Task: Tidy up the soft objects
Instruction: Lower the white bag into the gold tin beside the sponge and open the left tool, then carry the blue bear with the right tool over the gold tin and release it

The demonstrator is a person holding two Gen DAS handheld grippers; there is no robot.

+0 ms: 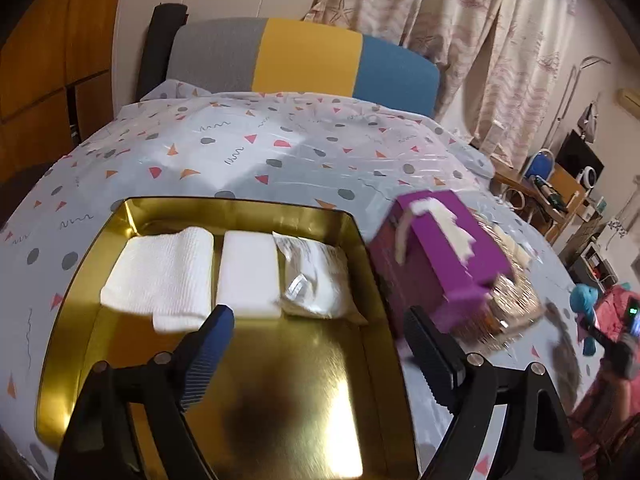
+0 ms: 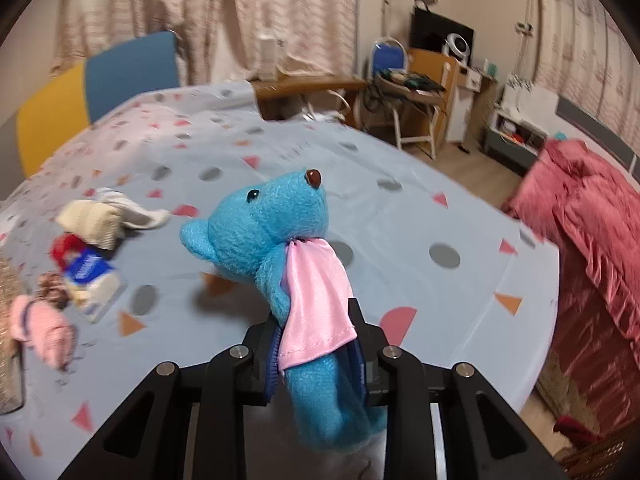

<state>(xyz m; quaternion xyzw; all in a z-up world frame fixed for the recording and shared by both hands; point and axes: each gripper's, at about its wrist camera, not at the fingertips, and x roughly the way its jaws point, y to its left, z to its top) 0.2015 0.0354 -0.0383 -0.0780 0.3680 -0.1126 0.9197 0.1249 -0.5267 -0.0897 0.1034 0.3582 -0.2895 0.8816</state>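
1. Looking along the left gripper (image 1: pixel 320 332) in the left wrist view, its two fingers stand wide apart and hold nothing, hovering over the near end of a gold metal tray (image 1: pixel 248 210) that sits on the patterned tablecloth (image 1: pixel 280 152).
2. Across the far part of the tray lie three white soft items in a row: a folded white towel (image 1: pixel 160 276) on the left, a white sponge block (image 1: pixel 248 272) in the middle, touching it, and a clear-wrapped white packet (image 1: pixel 316 280) on the right.
3. Just beside the tray's right rim stands a purple tissue box (image 1: pixel 452 248), tilted and blurred. Far right, the blue plush toy (image 1: pixel 586 300) shows small.
4. In the right wrist view the right gripper (image 2: pixel 316 360) is clamped on the lower body of the blue plush toy (image 2: pixel 264 224), which wears a pink satin scarf (image 2: pixel 316 304) and is held above the tablecloth (image 2: pixel 400 240).
5. On the cloth to the left lie cream socks (image 2: pixel 104 216), a tissue packet (image 2: pixel 92 276) and a pink plush piece (image 2: pixel 44 328), well apart from the toy.
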